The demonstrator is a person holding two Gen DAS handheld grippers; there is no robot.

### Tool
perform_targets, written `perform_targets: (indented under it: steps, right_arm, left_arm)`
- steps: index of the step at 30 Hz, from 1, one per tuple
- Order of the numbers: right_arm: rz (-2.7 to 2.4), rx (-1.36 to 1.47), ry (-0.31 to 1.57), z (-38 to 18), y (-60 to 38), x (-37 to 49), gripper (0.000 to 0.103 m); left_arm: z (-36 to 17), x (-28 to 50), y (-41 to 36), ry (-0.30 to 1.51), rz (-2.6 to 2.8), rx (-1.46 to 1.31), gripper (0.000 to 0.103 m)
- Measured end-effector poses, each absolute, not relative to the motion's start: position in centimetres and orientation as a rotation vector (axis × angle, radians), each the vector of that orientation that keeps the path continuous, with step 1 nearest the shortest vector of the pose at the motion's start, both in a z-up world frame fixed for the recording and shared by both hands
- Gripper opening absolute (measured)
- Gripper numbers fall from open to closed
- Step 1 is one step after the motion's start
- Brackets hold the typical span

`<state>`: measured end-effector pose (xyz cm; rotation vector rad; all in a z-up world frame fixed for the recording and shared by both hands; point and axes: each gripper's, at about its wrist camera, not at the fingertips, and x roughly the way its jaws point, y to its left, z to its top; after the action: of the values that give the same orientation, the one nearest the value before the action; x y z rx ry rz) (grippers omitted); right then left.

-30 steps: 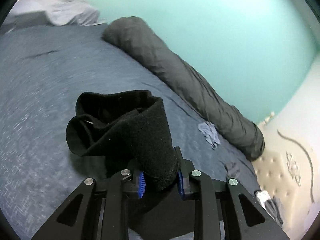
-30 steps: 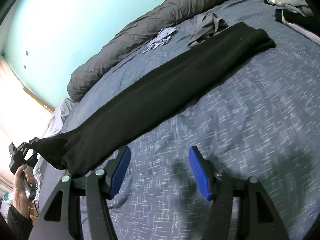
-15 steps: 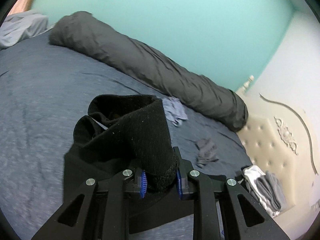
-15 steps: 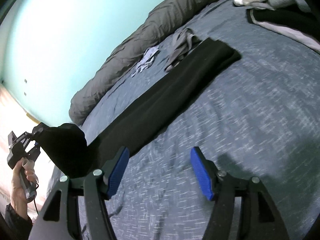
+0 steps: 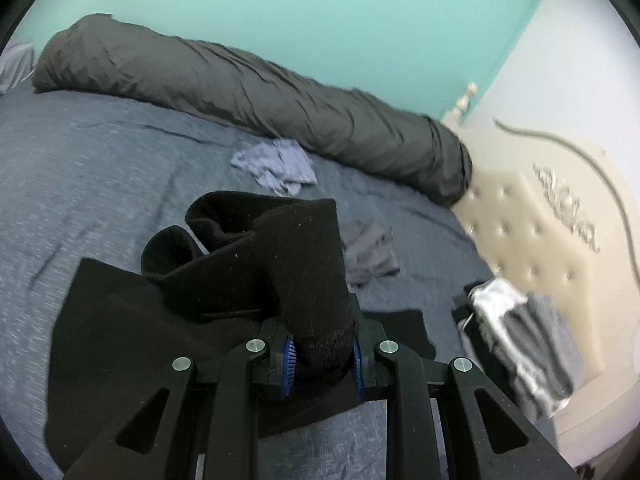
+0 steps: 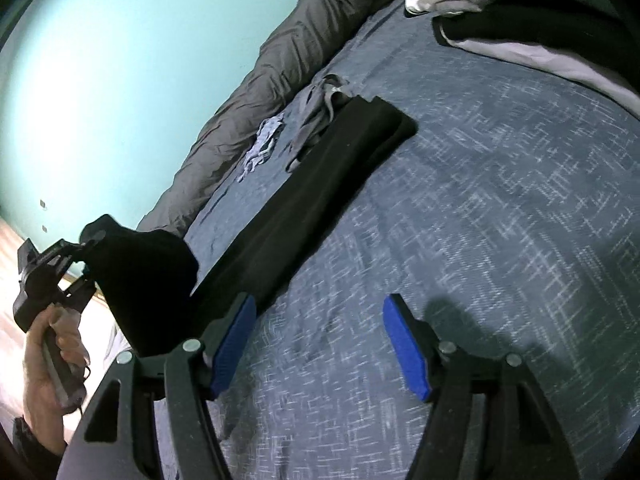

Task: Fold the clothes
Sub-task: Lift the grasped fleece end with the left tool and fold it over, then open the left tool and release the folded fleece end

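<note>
A long black garment [image 6: 320, 176] lies in a narrow strip across the blue bedspread [image 6: 500, 208]. My left gripper [image 5: 322, 364] is shut on one end of the black garment [image 5: 280, 264], which bunches up over its fingers and hangs down to the bed. In the right wrist view the left gripper [image 6: 86, 246] is held in a hand [image 6: 52, 348] at the far left, lifting that end. My right gripper [image 6: 318, 344] hovers open above the bedspread, just right of the strip, holding nothing.
A long dark grey bolster [image 5: 260, 96] runs along the teal wall. Two small crumpled grey-blue garments [image 5: 276, 166] [image 5: 370, 252] lie beside the strip. A pile of folded clothes [image 5: 516, 336] sits near the tufted headboard [image 5: 540, 216].
The left gripper has carried its end of the garment up and along the strip toward the headboard end, doubling it over. The right gripper has shifted slightly and stayed open.
</note>
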<state>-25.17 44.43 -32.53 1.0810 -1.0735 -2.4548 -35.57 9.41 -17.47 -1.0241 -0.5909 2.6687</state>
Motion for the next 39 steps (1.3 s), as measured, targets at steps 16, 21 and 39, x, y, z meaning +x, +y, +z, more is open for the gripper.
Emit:
perform_targets:
  steps: [16,21,39]
  right_arm:
    - [-2.43,1.106,-1.1,-33.1,44.2,-25.5,0.069]
    - [-2.424,1.114,-1.101,-33.2,44.0,-25.5,0.069]
    - [-2.343,1.147,-1.066,-33.9,40.4,-27.1,0.073]
  left_arm:
    - [-27.8,-34.4,16.3,-0.402,2.485,-1.323,0.048]
    - [-25.4,-31.9,14.8,-0.383,2.482,-1.26,0.057]
    - [-27.9,-21.9,-3.6,-0.419,2.751,-1.255,0.065]
